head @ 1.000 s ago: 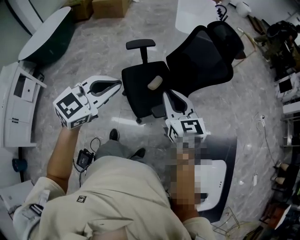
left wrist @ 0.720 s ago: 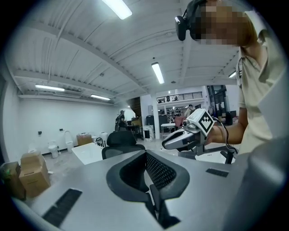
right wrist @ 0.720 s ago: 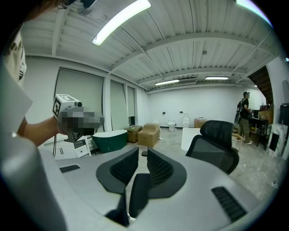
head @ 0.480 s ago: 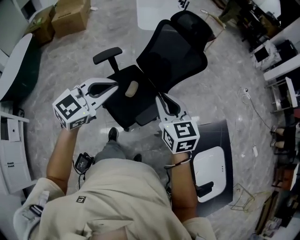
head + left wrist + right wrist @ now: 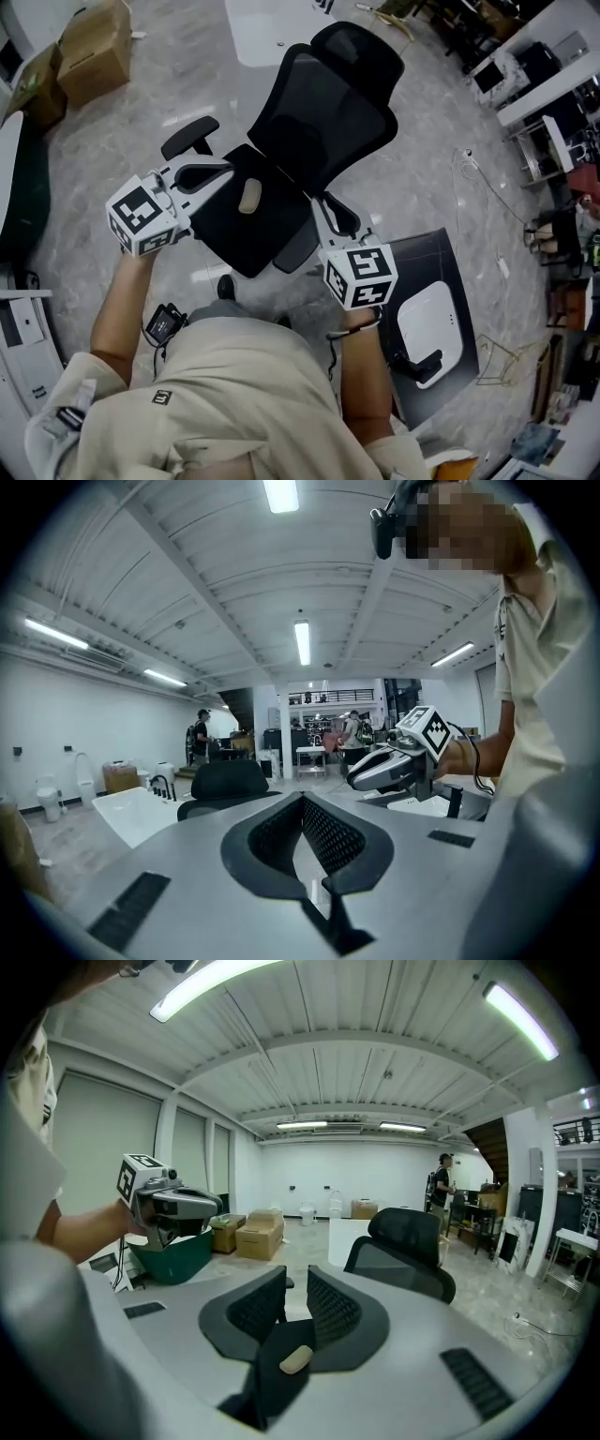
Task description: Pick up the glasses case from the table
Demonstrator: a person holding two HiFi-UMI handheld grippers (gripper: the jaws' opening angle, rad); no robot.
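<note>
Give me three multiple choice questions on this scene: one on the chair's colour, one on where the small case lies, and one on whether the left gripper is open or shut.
1. What colour is the chair?
A) white B) black C) red

2. Where does the case lie?
A) on the chair's seat B) on the floor C) on a cardboard box

3. How do the fingers of the left gripper stand?
A) wide apart B) closed on the case C) shut together, empty

Answers:
1 B: the seat, back and armrest are all black.
2 A: the beige case rests in the middle of the seat.
3 C: in the left gripper view the fingers meet at their tips with nothing between them.
</note>
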